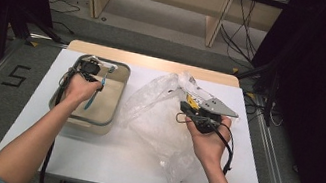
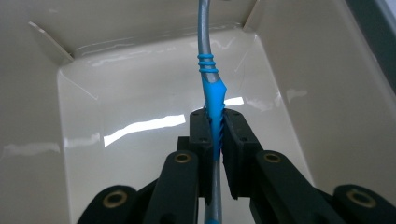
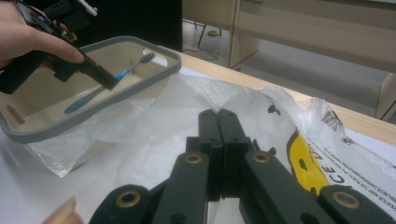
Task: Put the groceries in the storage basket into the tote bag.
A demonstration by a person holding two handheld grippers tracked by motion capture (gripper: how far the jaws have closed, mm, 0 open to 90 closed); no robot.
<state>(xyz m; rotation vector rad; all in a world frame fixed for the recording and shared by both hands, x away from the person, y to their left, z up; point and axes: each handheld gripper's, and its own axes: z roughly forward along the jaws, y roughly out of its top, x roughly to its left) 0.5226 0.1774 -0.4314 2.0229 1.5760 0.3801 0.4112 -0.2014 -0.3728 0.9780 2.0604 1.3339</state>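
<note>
While the left gripper (image 2: 214, 135) hangs over the bin (image 1: 117, 94), its two black jaws pinch a toothbrush (image 2: 212, 93) tight by the bumpy blue part of the handle. That handle is thin and a bit bent, shiny grey higher up, with three little blue rings around it and a bright blue rubbery grip with ridges where the flat black pads (image 2: 236, 135) press on it. In the high view the toothbrush (image 1: 98, 89) is a long blue stick held over the inside of the bin, with the brush end up near the far rim. From the right gripper view, the brush head has short pale and dark bristles, and the blue tail end points down into the bin (image 3: 140, 46). This bin is a box shape with smooth, glossy cream walls that slope in, rounded corners and a grey rim all the way round. It sits on the left part of a flat white table (image 1: 103, 157). Just beside it lies a crinkly, see-through plastic bag (image 1: 160, 121), all wrinkled and puffy, with a yellow patch and dark printed letters. Over that bag rests the right gripper (image 3: 219, 140), its black jaws pressed flat together with nothing between them.
</note>
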